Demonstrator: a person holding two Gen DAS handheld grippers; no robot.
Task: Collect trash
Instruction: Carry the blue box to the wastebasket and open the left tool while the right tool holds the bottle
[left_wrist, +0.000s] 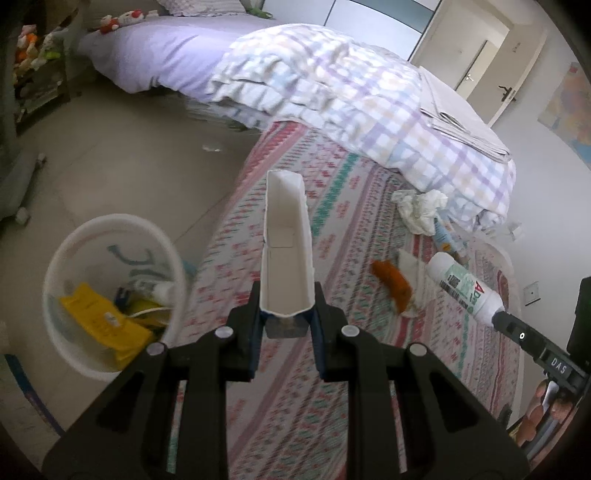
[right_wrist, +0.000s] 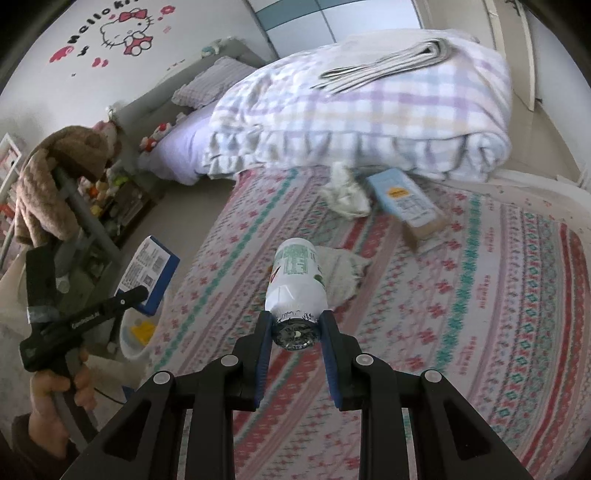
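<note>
Left gripper (left_wrist: 287, 325) clamps open white carton (left_wrist: 286, 254), held above patterned bedspread (left_wrist: 332, 369) beside white bin (left_wrist: 110, 295); right gripper (right_wrist: 295, 334) grips white bottle (right_wrist: 295, 284) by its neck, over same bedspread; crumpled tissue (left_wrist: 421, 210) lies near quilt (left_wrist: 351, 99).

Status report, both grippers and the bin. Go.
Left gripper shut on empty carton. Right gripper shut on white bottle. Bin on floor, left of carton, part full. Nothing blocking.
</note>
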